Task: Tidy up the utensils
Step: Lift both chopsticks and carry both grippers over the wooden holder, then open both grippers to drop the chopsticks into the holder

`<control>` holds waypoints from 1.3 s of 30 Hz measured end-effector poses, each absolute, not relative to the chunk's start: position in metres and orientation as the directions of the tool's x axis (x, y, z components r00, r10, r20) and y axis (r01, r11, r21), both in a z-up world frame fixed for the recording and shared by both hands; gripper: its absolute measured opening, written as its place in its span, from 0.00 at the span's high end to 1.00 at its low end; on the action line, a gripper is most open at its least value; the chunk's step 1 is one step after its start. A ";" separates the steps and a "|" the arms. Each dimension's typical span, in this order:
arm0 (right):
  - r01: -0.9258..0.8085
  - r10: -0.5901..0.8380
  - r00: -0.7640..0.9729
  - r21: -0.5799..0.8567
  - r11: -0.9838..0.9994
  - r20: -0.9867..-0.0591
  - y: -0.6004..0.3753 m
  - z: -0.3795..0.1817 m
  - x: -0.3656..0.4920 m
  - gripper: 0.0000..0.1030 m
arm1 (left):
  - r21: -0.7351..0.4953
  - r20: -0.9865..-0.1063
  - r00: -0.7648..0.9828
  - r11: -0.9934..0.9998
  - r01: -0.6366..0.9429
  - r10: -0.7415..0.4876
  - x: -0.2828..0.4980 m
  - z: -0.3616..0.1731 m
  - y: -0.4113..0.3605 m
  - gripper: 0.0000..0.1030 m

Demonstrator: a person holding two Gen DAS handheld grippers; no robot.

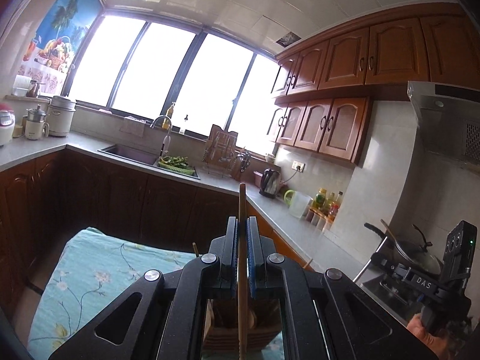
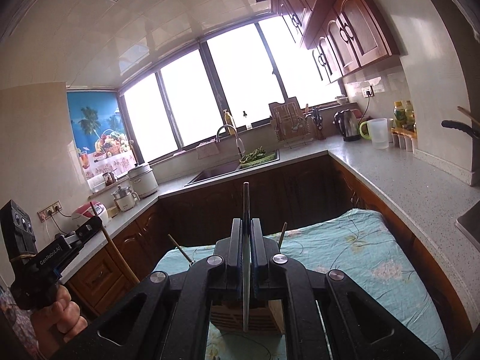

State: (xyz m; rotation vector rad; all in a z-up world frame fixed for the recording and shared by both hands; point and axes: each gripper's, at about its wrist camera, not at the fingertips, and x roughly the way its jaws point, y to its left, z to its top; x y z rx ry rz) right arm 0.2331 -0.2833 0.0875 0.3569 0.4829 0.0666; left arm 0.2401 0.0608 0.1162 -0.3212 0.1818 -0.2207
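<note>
Kitchen seen from two wrist cameras, both tilted upward over a worktop (image 2: 420, 198) draped with a floral cloth (image 2: 345, 249).

Left gripper (image 1: 242, 240) clenched on a pale wooden chopstick (image 1: 242, 207), held upright, tip standing above the fingers (image 1: 251, 258), lower end dropping toward a slatted wooden holder (image 1: 240, 336) directly below. Right gripper (image 2: 246, 240) clenched on a thin grey-green chopstick (image 2: 246, 204), likewise upright, lower end hanging in front of the same wooden holder (image 2: 246, 318). Two more sticks poking up beside the right gripper, one on each side, apparently standing in the holder already.

Handling, as a judgement: both chopsticks light, stiff, slender and smooth, so liable to swivel or slide between the pads if gripped loosely. Grip sits partway along each shaft, leaving a free lower end to guide into the holder. Firm, square pinch across the shaft best; a hold nearer the top would give more length to lower in. Little risk of breakage, though side pressure against the holder's rim could lever a stick out of line. Holder itself light-looking and able to tip or skid on the soft cloth if knocked.

Whether either lower tip is already inside the holder cannot be told.
</note>
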 end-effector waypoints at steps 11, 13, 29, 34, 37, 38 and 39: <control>0.047 0.114 0.885 0.331 0.942 -0.451 -0.279 0.057 0.281 0.96 | -0.326 -0.102 0.983 0.938 0.115 -0.156 0.303 0.065 0.029 0.97; 0.051 0.111 0.878 0.322 0.946 -0.466 -0.276 0.043 0.284 0.95 | -0.336 -0.101 0.982 0.934 0.119 -0.161 0.309 0.049 0.022 0.97; 0.082 0.131 0.807 0.329 0.941 -0.575 -0.276 -0.019 0.289 0.95 | -0.324 -0.253 0.948 0.940 0.105 -0.193 0.351 -0.011 -0.003 0.97; 0.080 0.137 0.798 0.329 0.941 -0.587 -0.276 -0.017 0.292 0.95 | -0.337 -0.260 0.943 0.935 0.114 -0.208 0.348 0.005 0.018 0.97; 0.082 0.136 0.799 0.329 0.941 -0.587 -0.276 -0.018 0.292 0.95 | -0.327 -0.264 0.943 0.939 0.111 -0.203 0.342 0.006 0.029 0.96; 0.083 0.136 0.798 0.330 0.940 -0.587 -0.276 -0.018 0.292 0.95 | -0.327 -0.266 0.942 0.938 0.110 -0.203 0.341 0.005 0.029 0.96; 0.083 0.137 0.797 0.333 0.939 -0.588 -0.276 -0.018 0.293 0.95 | -0.329 -0.269 0.941 0.938 0.110 -0.205 0.340 0.005 0.031 0.96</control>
